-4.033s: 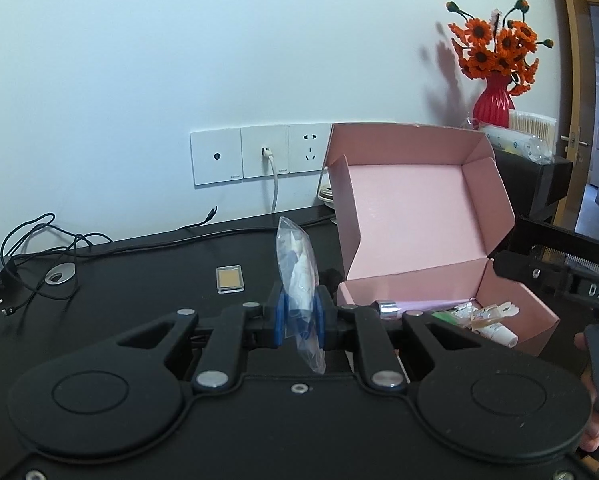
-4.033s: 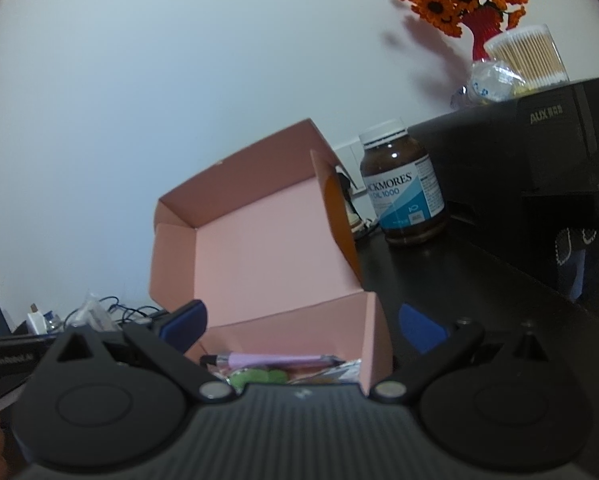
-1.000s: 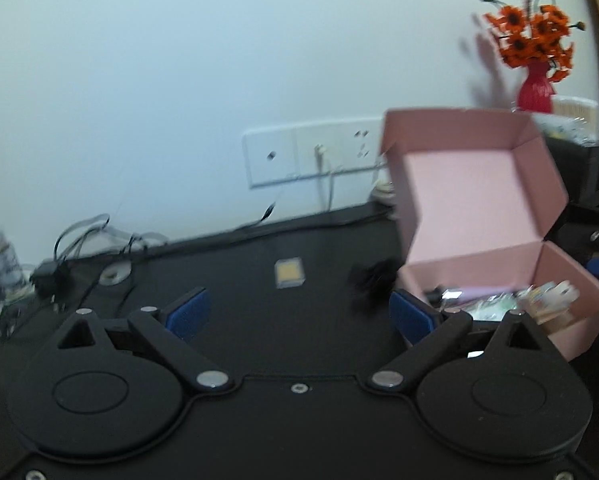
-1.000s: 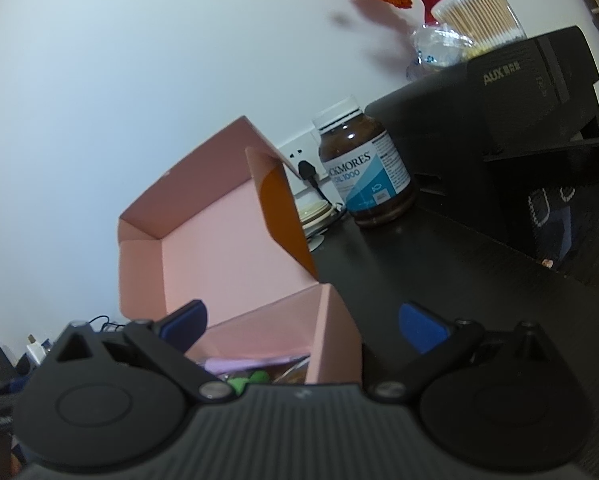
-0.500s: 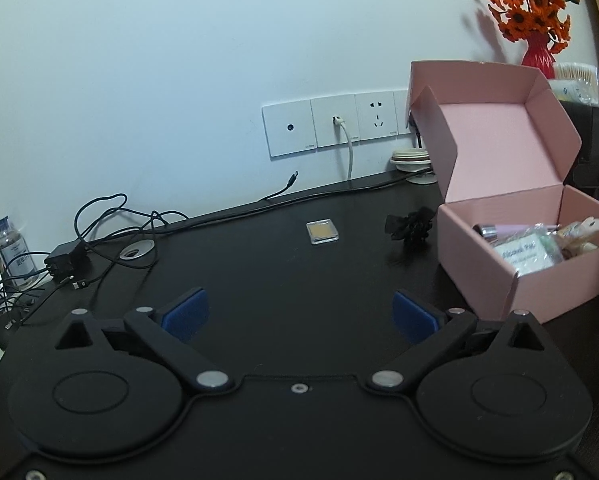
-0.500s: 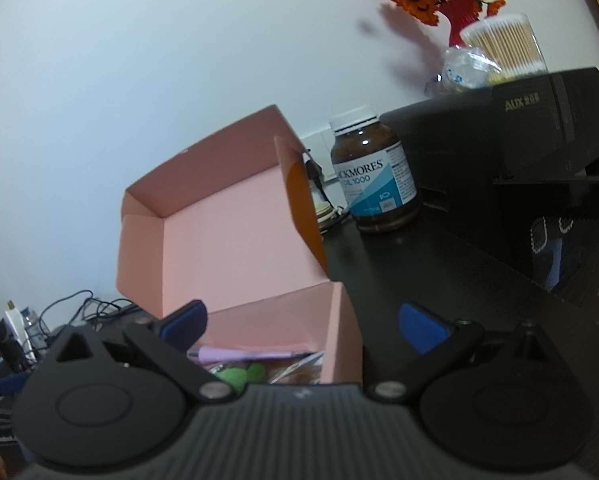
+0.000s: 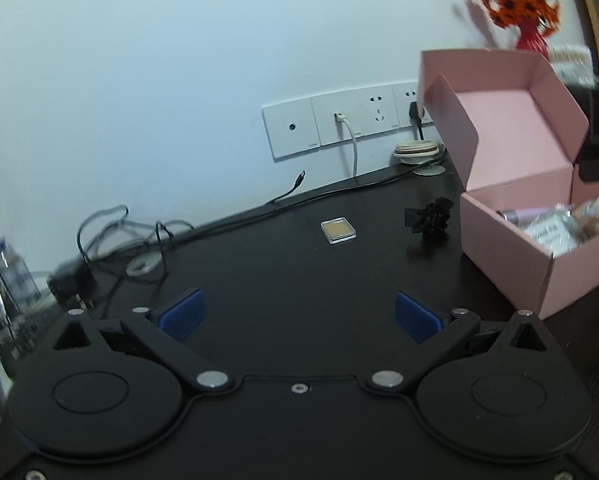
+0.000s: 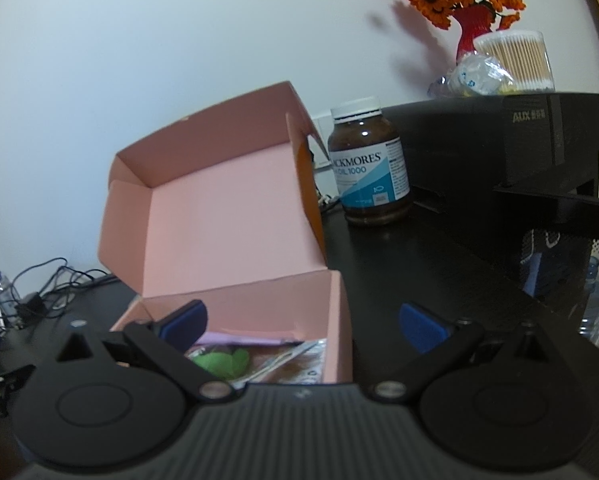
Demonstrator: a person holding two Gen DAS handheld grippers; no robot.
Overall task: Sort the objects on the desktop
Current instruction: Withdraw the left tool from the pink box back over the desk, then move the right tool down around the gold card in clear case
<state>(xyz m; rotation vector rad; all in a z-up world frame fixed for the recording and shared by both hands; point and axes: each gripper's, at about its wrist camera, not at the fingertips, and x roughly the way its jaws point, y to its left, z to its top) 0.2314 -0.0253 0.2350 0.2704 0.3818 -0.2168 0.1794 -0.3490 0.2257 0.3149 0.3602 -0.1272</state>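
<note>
1. Left tool: jaws wide apart, nothing held, above bare black surface.
2. Right tool: jaws apart, empty; left pad over pink box, right pad over surface.
3. Pink box: lid up, toward surface's right edge; holds pink pen, green item, packets.
4. Small clear case w/ tan insert: mid-surface, nearer the wall edge.
5. Black crumpled item: btwn case & box, apart from both.
6. Brown bottle: right of box, near wall edge.

L tool & R tool: jaws wide, seemingly empty.
</note>
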